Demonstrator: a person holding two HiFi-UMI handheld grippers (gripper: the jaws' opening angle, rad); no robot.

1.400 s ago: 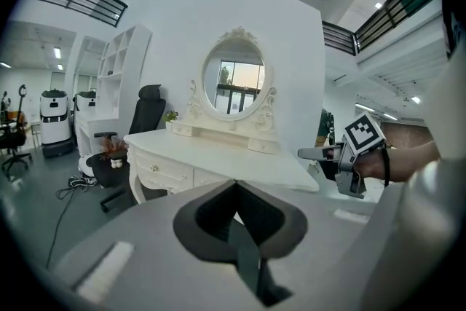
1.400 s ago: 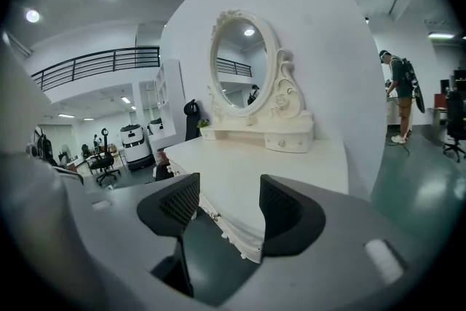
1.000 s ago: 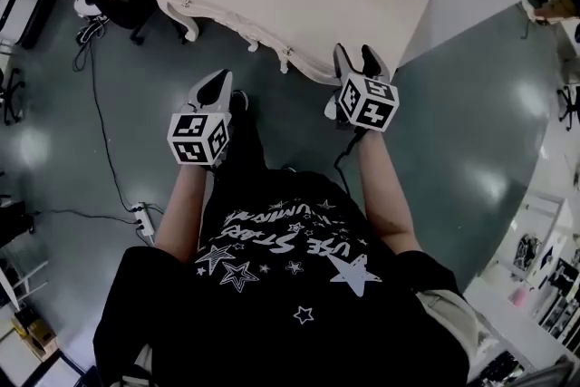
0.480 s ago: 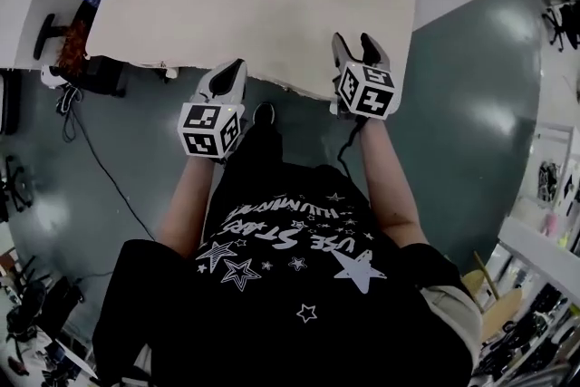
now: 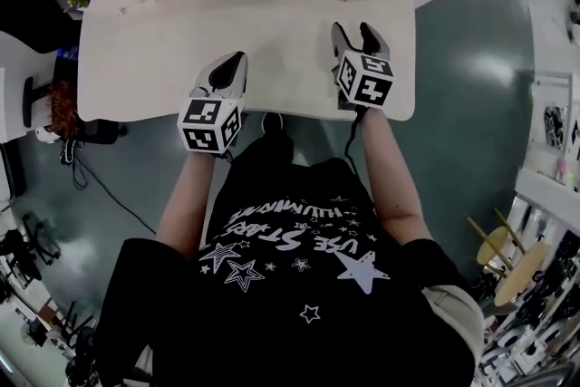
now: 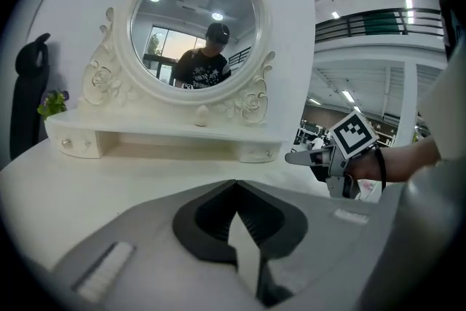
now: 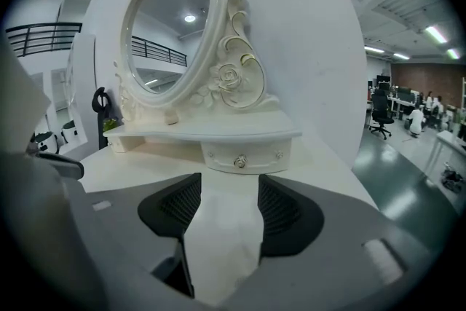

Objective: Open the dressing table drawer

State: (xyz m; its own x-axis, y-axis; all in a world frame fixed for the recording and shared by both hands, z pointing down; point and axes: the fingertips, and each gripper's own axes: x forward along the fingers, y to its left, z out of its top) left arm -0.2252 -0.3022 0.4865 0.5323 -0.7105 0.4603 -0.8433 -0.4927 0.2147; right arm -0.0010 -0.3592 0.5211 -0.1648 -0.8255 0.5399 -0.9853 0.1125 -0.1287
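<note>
Both grippers have moved forward from the front edge to above the cream wooden dressing table [image 5: 154, 59]. The left gripper [image 5: 227, 70] is pinched together and empty. The right gripper [image 5: 356, 33] gapes wide, with the small cream drawer with a round metal knob [image 7: 240, 154] straight ahead of it, closed.

Left claw [image 5: 233, 62] tips together; right claw [image 5: 352, 33] parted, empty.
</note>
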